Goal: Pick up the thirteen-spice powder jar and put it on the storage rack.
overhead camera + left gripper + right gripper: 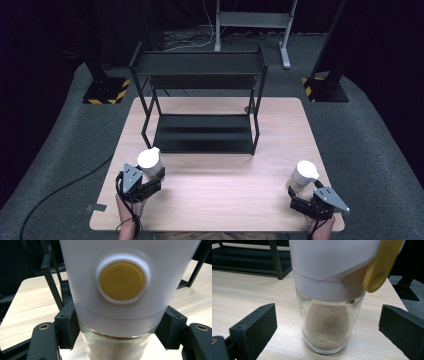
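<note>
Two glass shaker jars with white lids and yellow stoppers stand on the wooden table (225,175). My left gripper (151,176) is shut on the left jar (149,161) at the table's front left; in the left gripper view its black jaws press on the glass of the left jar (122,290) just under the lid. The right jar (305,172) stands at the front right, holding pale powder. My right gripper (301,193) is open around it. In the right gripper view the right jar (327,325) sits between the jaws, with a gap on each side.
A black two-tier metal rack (202,132) stands at the middle back of the table, both shelves bare. A wide stretch of tabletop lies between the two jars. Dark carpet, a cable (60,192) and stand bases surround the table.
</note>
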### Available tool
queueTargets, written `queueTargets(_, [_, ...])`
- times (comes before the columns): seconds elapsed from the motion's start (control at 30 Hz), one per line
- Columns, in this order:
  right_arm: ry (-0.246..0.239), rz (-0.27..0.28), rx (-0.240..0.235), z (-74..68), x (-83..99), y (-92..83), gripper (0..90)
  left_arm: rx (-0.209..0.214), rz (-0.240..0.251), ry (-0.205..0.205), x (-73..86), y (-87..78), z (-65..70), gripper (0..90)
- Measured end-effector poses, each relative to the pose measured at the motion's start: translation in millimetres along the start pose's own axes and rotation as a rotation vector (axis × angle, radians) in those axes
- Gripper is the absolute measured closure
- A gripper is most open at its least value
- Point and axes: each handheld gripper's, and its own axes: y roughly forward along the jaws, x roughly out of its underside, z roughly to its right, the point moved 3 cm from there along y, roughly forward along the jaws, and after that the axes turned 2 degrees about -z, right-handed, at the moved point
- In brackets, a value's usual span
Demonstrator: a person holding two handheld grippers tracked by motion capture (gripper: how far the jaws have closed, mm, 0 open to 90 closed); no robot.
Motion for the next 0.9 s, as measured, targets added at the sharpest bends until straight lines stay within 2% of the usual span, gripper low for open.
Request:
queueTargets(0.27, [-0.012,-0.008,-0.006,0.0,-1.2,0.6,0.8,0.013,0.003,0.012,-5.0,6.9,-1.3,30.1])
queueTargets(0.9, [-0.001,-0.012,-0.002,0.2,-1.9,0.8,0.8,0.031,0.010,0.022,-14.8,23.9,-7.0,30.1])
